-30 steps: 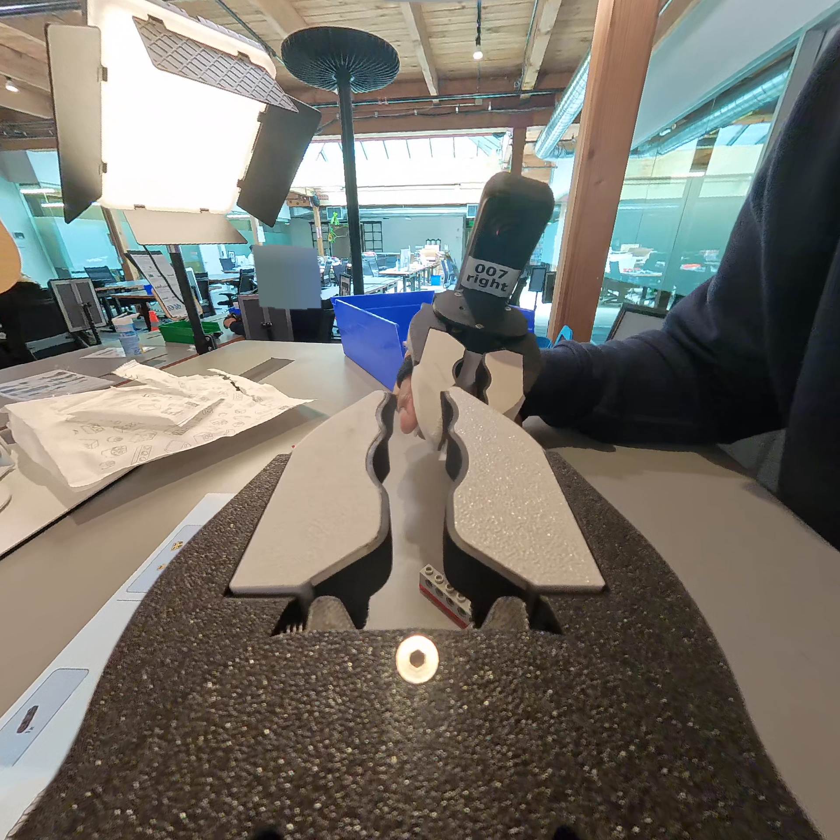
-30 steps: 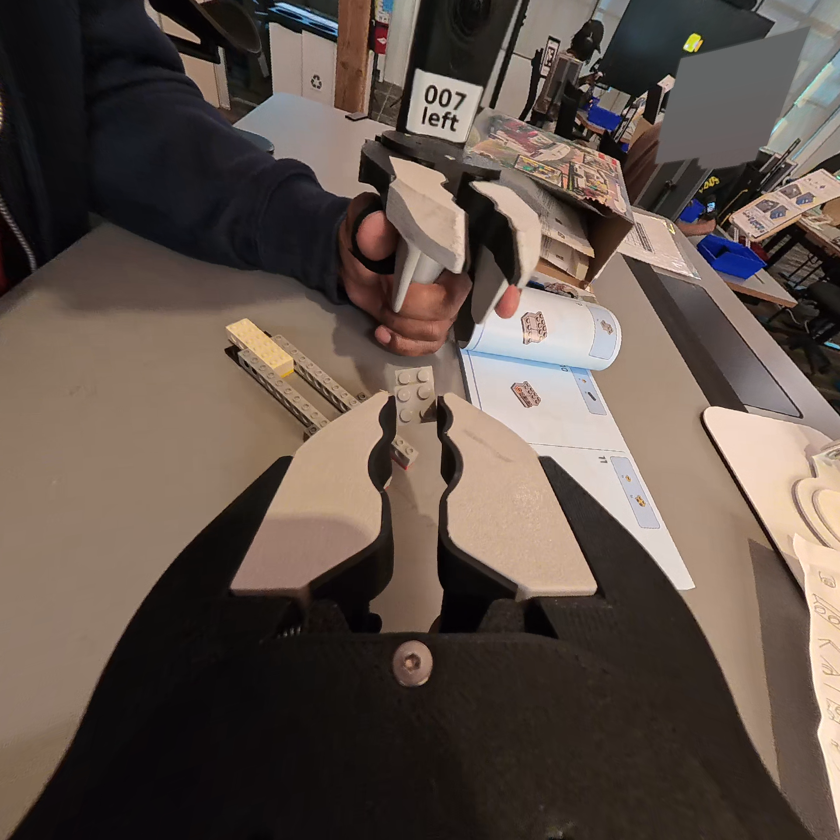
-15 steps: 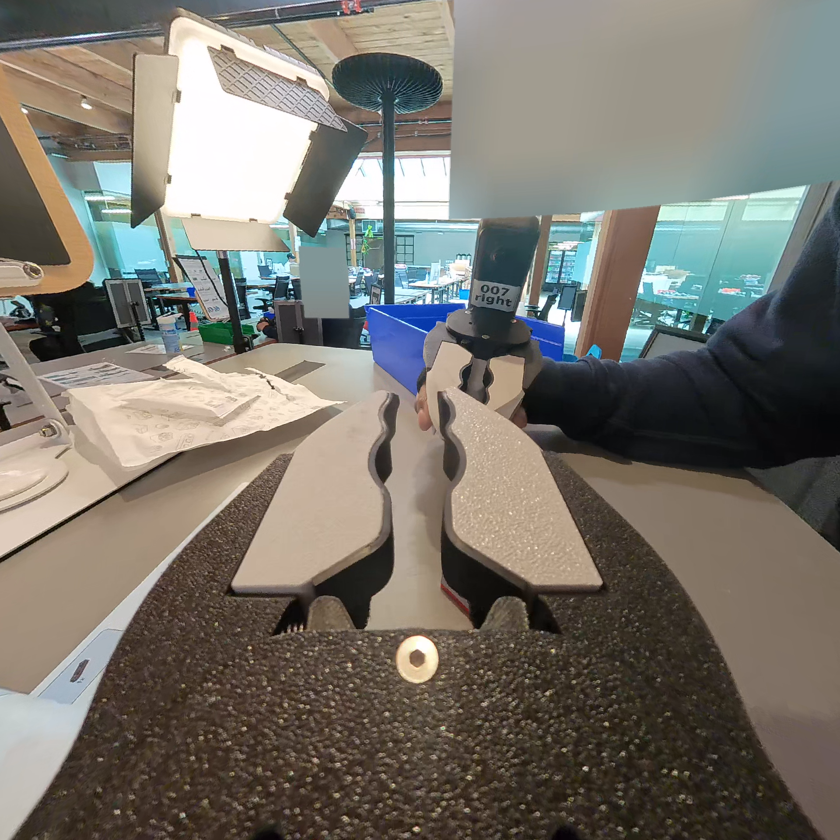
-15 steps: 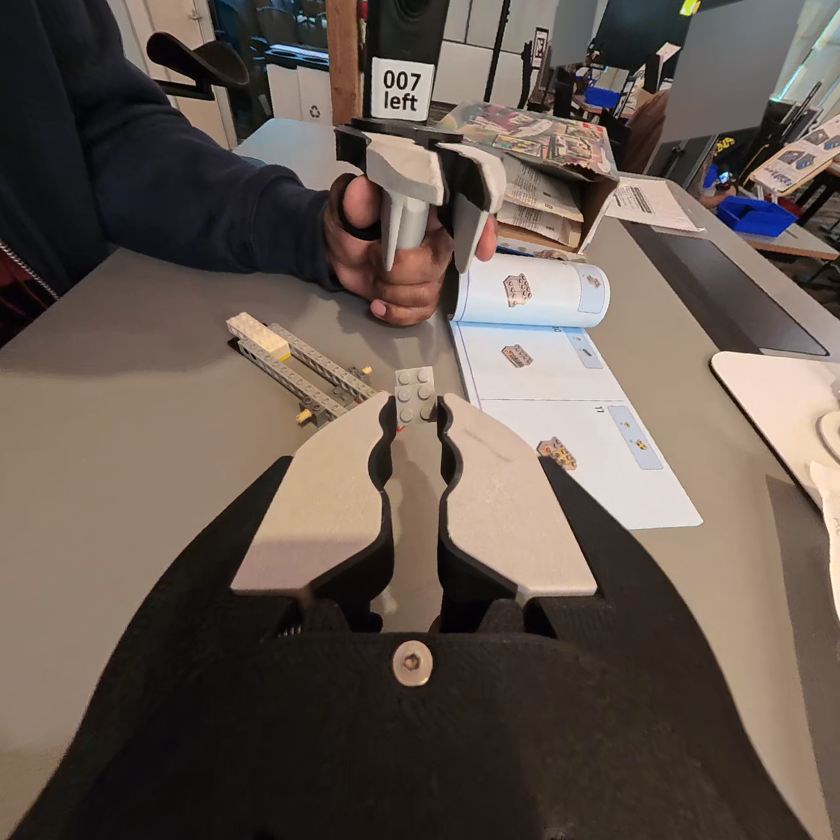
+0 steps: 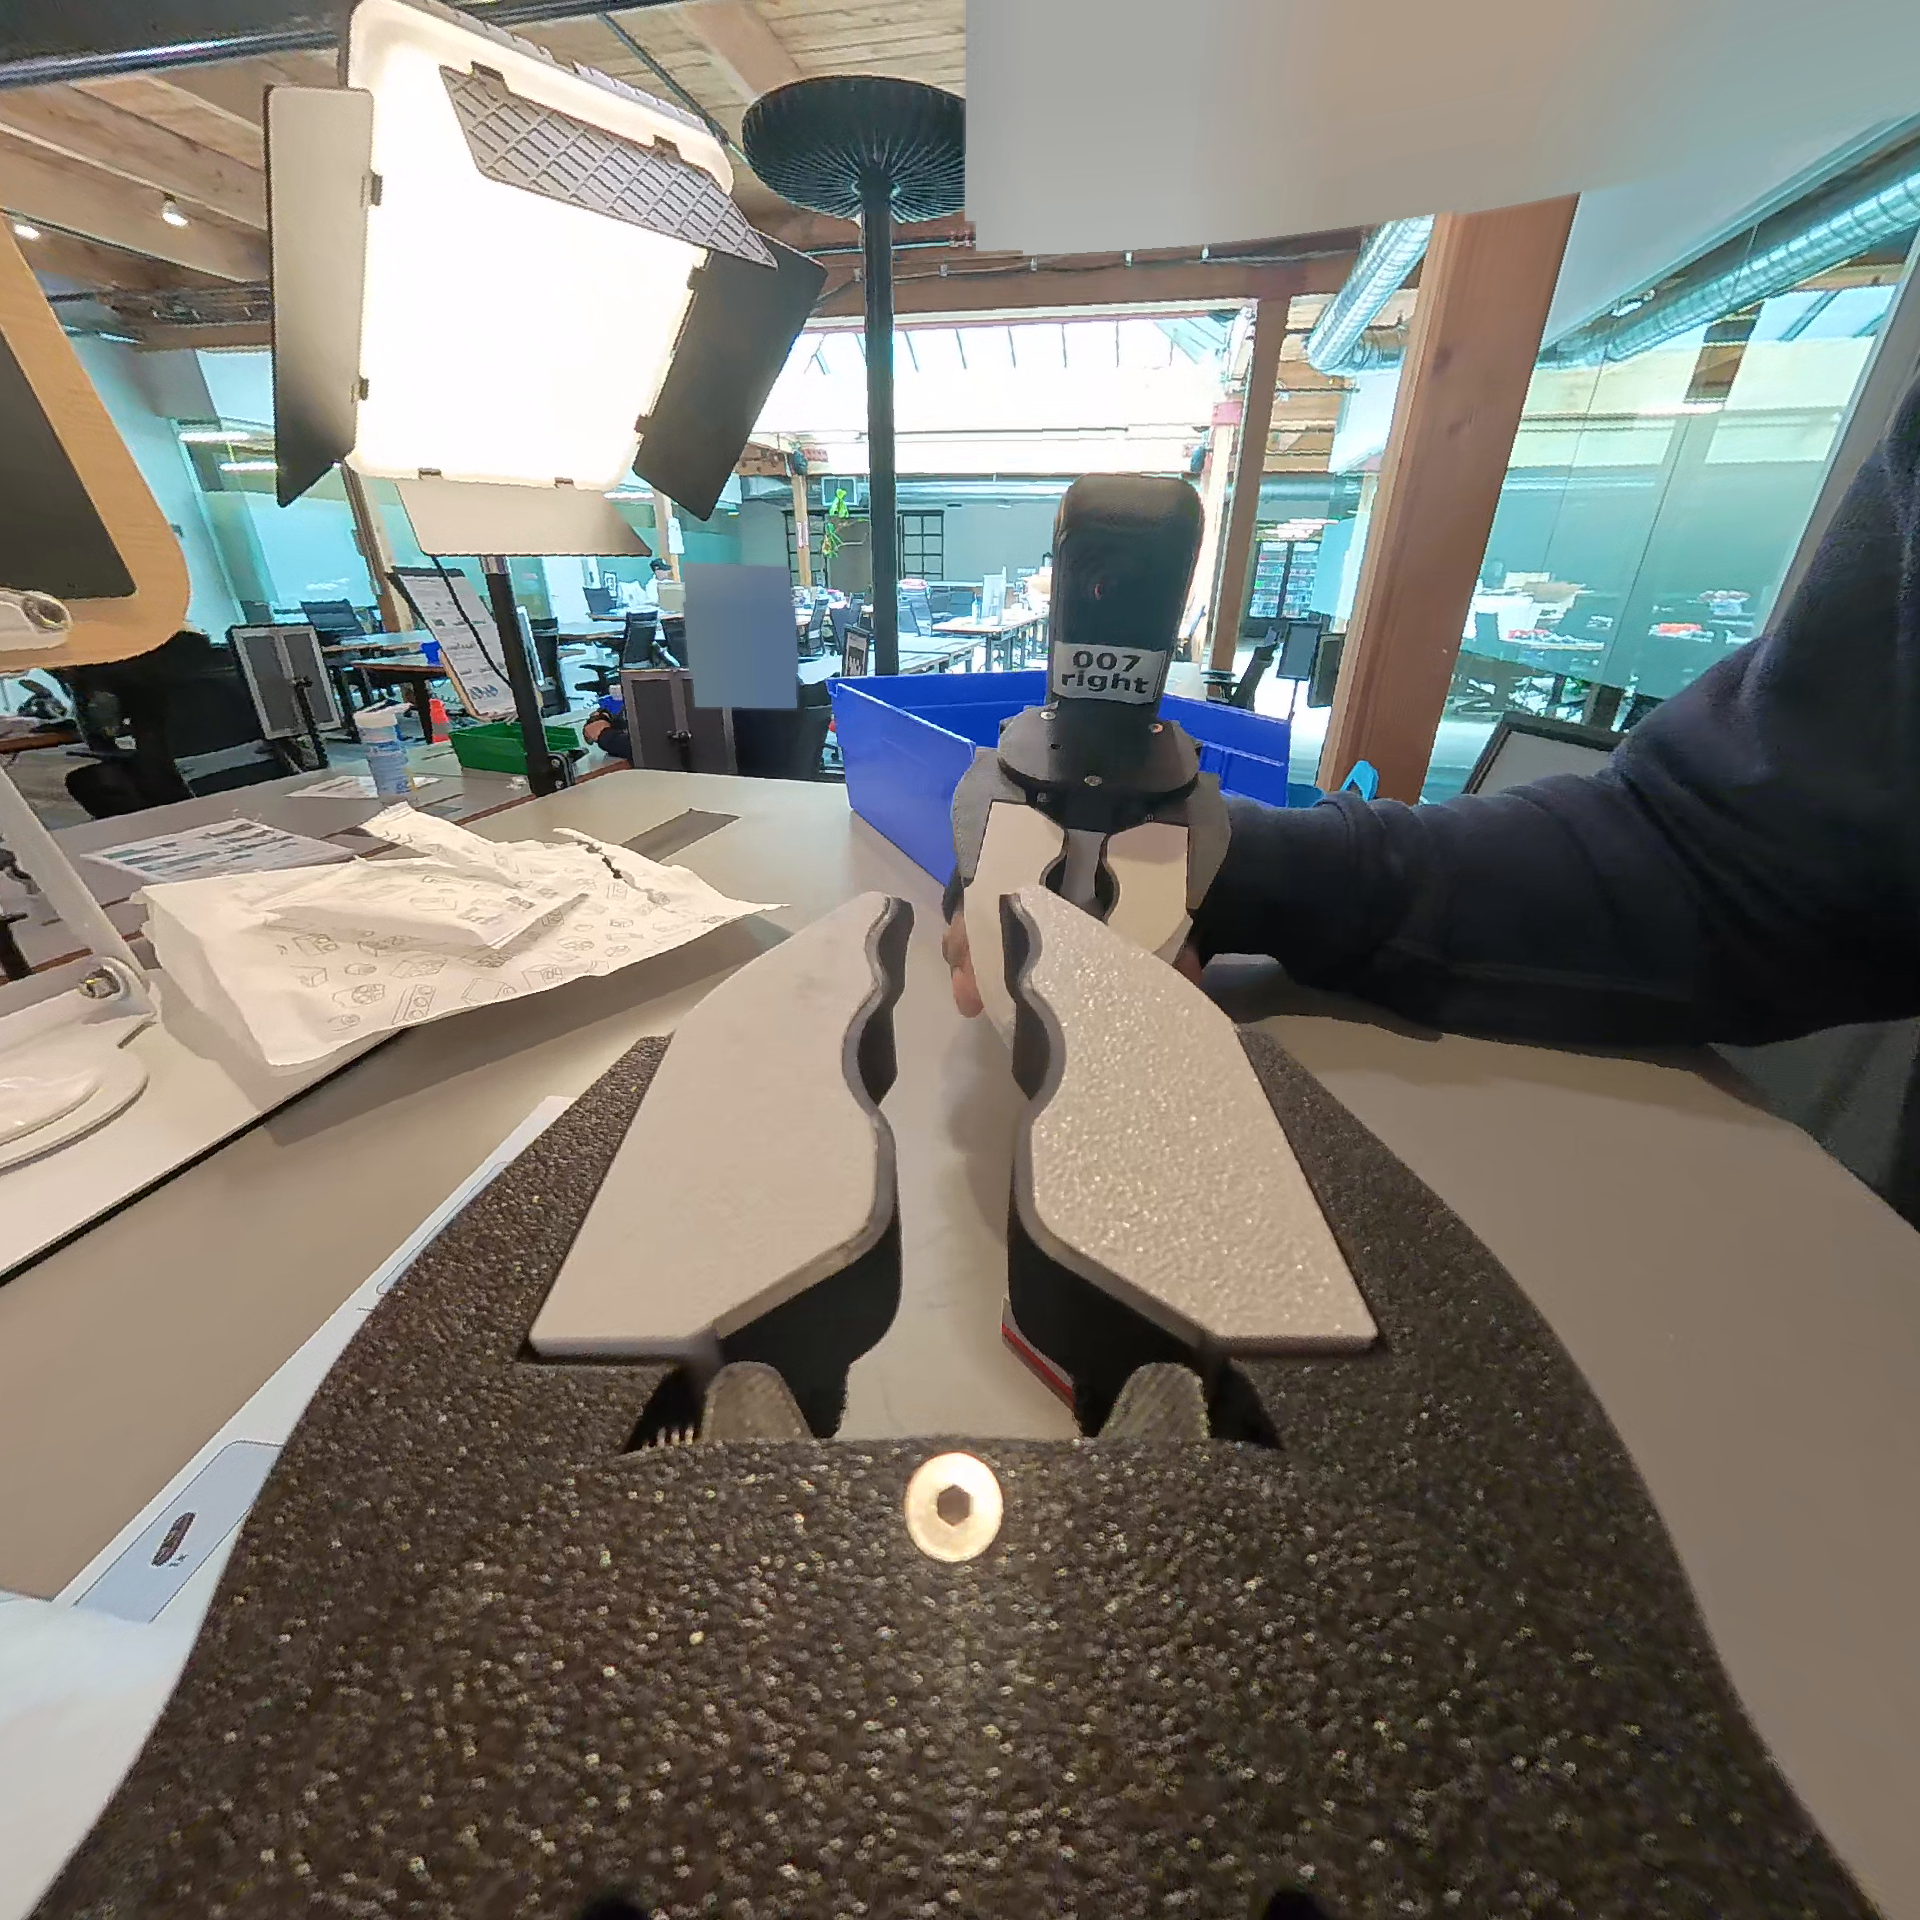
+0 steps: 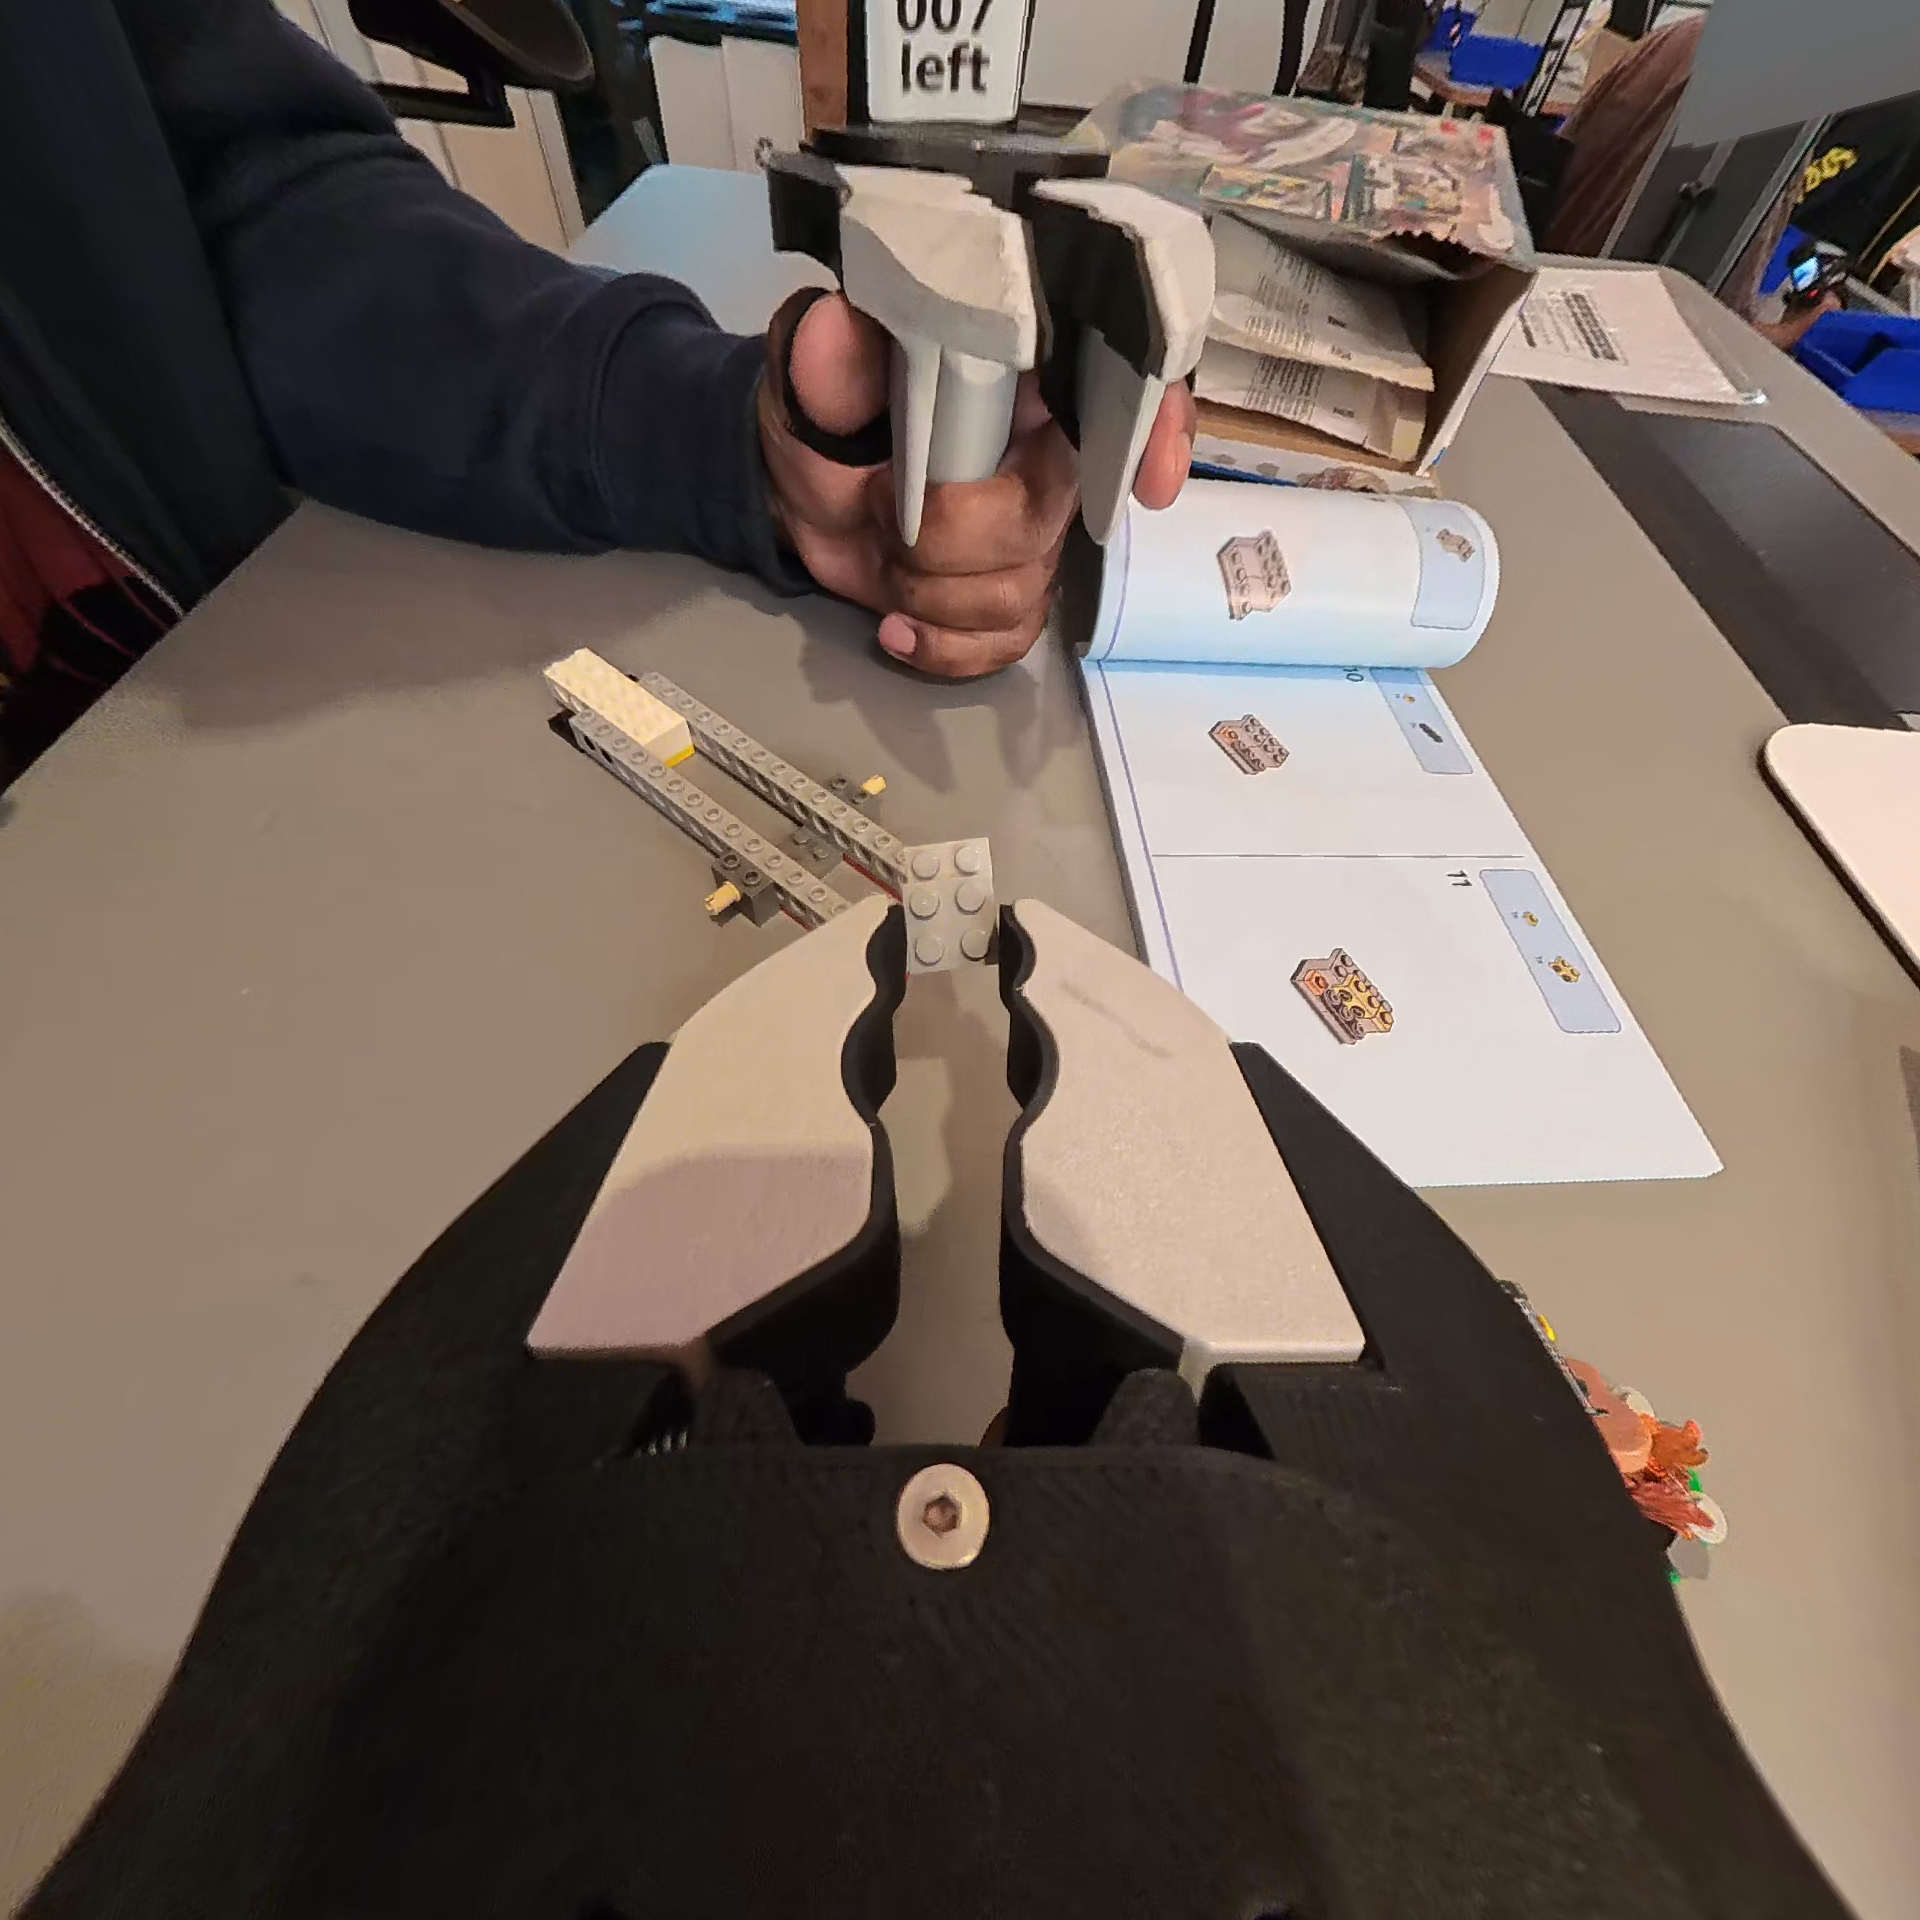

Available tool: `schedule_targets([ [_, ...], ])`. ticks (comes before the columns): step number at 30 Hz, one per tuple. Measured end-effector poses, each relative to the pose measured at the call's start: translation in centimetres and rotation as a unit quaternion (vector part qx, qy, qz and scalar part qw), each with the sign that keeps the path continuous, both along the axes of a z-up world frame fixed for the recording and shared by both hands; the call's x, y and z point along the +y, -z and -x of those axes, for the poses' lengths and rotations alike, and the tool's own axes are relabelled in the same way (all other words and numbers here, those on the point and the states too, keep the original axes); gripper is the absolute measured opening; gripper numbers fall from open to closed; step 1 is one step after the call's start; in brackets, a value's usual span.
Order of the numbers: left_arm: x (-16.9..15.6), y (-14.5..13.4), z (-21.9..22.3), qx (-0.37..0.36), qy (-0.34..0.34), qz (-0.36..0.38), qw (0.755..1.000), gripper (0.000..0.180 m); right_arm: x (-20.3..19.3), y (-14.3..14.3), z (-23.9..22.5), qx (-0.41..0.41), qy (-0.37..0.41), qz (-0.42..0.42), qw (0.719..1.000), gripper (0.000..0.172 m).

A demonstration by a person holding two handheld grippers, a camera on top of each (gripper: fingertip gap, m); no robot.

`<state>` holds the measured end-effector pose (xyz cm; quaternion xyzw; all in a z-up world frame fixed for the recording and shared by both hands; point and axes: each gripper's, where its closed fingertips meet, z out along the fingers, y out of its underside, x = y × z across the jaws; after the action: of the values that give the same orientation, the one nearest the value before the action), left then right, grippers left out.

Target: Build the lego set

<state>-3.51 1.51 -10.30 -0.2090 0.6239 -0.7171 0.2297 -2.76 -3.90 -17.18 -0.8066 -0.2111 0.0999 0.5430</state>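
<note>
Right gripper pinches a flat grey studded plate at its fingertips, both pads pressed on the plate's edges, just above the near end of a long grey beam assembly with a white block on the grey table. Open instruction booklet lies to the right. Left gripper is slightly spread, nothing between its tips. A red-edged brick sliver under its finger is mostly hidden.

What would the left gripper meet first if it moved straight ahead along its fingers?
Most likely the right gripper, which faces it just past its fingertips, beside the hand gripping it; depth is hard to judge.
</note>
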Motion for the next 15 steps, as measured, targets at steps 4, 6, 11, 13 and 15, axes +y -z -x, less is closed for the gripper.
schedule_targets([
  [4,0.0,0.0,0.4,-0.004,0.001,-0.002,1.000,0.017,0.2,0.7,0.1,-0.011,0.000,0.021,1.000,0.017],
  [6,-0.2,0.0,0.6,-0.005,0.006,-0.004,1.000,0.017,0.4,1.0,0.1,-0.012,0.001,0.030,0.999,0.017],
  [11,-0.6,-0.5,1.1,-0.028,0.015,-0.009,0.999,0.014,0.5,1.4,0.1,-0.011,0.002,0.047,0.999,0.017],
  [13,-0.7,-0.5,1.2,-0.030,0.017,-0.009,0.999,0.013,0.6,1.5,0.1,-0.014,0.001,0.051,0.999,0.017],
  [15,-0.8,-0.3,1.0,-0.025,0.018,-0.013,0.999,0.013,0.5,1.6,0.2,-0.018,0.000,0.051,0.999,0.017],
])
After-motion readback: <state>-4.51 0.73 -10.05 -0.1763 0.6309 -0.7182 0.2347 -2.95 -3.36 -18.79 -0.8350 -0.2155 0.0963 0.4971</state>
